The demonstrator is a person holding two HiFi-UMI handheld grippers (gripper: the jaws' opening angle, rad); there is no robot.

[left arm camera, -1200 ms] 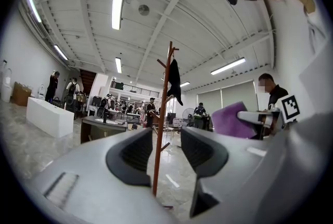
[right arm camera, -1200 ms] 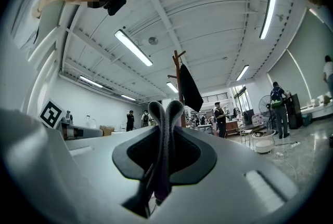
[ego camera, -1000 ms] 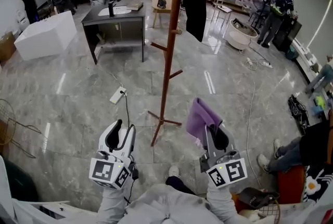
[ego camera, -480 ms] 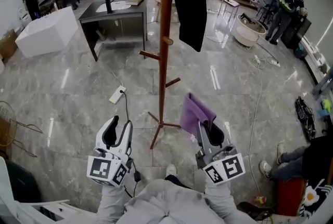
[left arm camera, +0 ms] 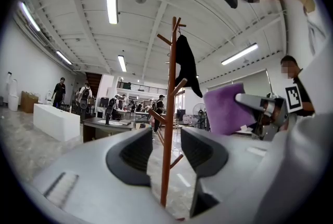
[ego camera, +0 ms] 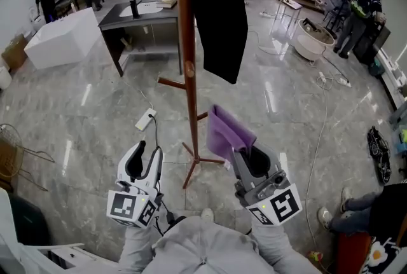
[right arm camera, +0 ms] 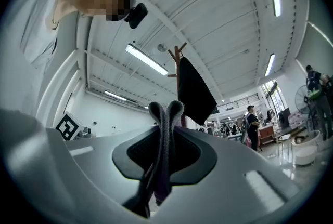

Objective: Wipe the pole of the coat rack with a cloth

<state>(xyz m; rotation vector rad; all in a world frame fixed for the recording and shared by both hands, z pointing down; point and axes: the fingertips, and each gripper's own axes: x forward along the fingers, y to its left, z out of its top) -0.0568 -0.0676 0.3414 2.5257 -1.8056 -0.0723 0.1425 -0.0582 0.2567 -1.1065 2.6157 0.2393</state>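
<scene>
Coat rack pole [ego camera: 188, 75]: a brown wooden upright at the centre of the head view, standing on splayed feet [ego camera: 191, 168] on the grey polished floor [ego camera: 95, 139]. Short pegs [ego camera: 172, 82] branch off it. A black garment [ego camera: 219, 18] hangs from the upper part, on the pole's right side.

Cloth [ego camera: 226, 131]: purple, folded, standing up out of the right gripper [ego camera: 249, 158]. Its left edge is near the pole, with a narrow strip of floor showing between them; contact is not observed. The garment's lower hem hangs above the cloth, apart from it.

Right gripper: in its own view the jaws are pressed together on the doubled edge of the cloth [right arm camera: 165, 129], which rises between the pads.

Left gripper [ego camera: 147, 153]: held left of the pole's base, about level with the right gripper. Its own view shows the jaws parted with nothing held; the pole [left arm camera: 169, 114] is seen in the distance through the gap.

Clearances: bare floor lies on all sides of the feet. A white power strip [ego camera: 145, 117] with its cable lies on the floor left of the pole, near but clear of the feet. A dark desk [ego camera: 137, 15] and a white box [ego camera: 60, 37] stand well behind to the left. A pale cable [ego camera: 318, 133] runs across the floor to the right, well apart. A shoe tip [ego camera: 206, 213] shows just short of the nearest foot.
</scene>
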